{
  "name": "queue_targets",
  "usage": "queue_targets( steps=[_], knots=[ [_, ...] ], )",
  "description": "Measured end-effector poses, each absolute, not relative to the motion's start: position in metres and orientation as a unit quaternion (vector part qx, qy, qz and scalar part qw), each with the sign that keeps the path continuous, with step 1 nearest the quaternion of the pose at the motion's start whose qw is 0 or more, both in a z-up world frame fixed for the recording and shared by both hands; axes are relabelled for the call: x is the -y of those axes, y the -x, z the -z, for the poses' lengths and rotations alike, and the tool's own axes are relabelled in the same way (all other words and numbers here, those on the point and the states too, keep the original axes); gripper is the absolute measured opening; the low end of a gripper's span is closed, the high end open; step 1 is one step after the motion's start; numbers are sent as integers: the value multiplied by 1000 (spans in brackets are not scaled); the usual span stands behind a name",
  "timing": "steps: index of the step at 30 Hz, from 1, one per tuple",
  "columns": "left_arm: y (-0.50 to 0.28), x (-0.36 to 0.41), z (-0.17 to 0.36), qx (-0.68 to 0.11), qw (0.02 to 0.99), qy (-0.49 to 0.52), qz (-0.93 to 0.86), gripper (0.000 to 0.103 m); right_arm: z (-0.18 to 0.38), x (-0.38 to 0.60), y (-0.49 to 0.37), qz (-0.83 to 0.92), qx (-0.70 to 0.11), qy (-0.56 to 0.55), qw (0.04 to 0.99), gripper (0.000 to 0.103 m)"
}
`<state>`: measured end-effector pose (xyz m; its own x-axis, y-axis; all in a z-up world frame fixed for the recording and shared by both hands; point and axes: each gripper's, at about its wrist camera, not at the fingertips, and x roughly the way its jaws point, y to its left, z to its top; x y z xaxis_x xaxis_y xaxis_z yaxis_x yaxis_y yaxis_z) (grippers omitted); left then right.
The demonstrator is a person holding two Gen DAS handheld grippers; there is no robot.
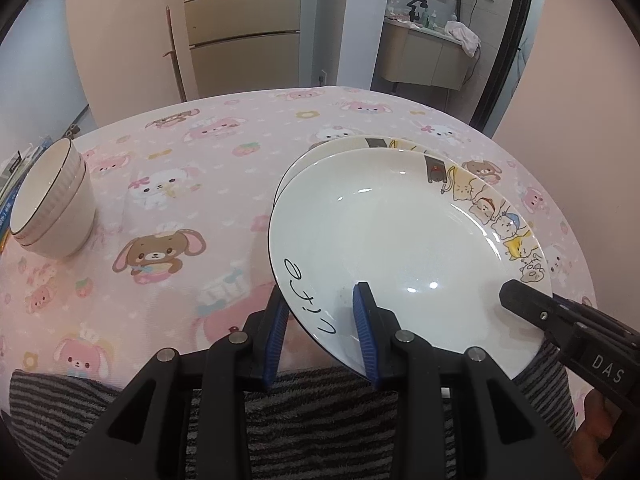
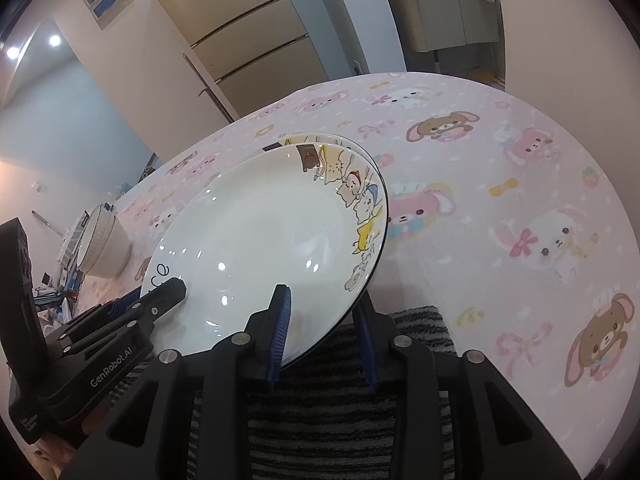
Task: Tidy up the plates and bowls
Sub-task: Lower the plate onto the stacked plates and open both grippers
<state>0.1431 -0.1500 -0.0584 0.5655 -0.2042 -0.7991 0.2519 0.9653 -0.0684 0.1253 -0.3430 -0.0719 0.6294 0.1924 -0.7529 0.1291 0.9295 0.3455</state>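
Holding the top plate (image 1: 384,236) by its near rim, tilted over a second plate (image 1: 344,146) on the table (image 1: 200,152).
Left gripper (image 1: 322,328) was clamped on it; right gripper (image 2: 322,328) straddled the rim, contact unclear. Glazed ceramic looked stiff, slick, breakable, so rim grips made sense.

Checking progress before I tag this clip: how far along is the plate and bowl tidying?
Done: two white bowls sit nested at the table's far left. In hand: the top plate, tilted over a second plate, its near rim between the pads of both the left gripper and right gripper. Left: lowering it flat onto that plate and letting go.
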Motion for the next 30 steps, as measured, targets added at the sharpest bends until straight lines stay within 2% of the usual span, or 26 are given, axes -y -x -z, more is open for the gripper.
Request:
queue_targets(
  steps=[6,8,10,12,16,18,19,20,30],
  knots=[
    [-144,148,58,-447,885,-24,132,31,72,343,-125,-19,-429,-188,883,37],
    [-143,147,58,-444,886,-27,132,35,72,346,-124,-23,-428,-195,882,38],
    [-140,150,57,-435,892,-44,112,48,71,350,-124,-21,-427,-200,882,40],
    [-139,148,55,-430,896,-42,108,51,70,353,-123,-20,-426,-205,881,48],
    [-142,143,54,-431,896,-26,108,51,65,359,-120,-1,-405,-204,891,48],
    [-143,143,54,-431,895,-25,111,46,65,359,-121,-4,-401,-201,894,39],
    [-144,142,54,-434,894,-23,113,41,65,357,-123,-6,-403,-198,893,37],
    [-145,142,55,-437,892,-21,113,41,66,356,-123,-6,-405,-196,893,36],
    [-143,141,51,-423,899,-22,113,41,66,347,-125,-1,-406,-169,898,36]
  ],
)
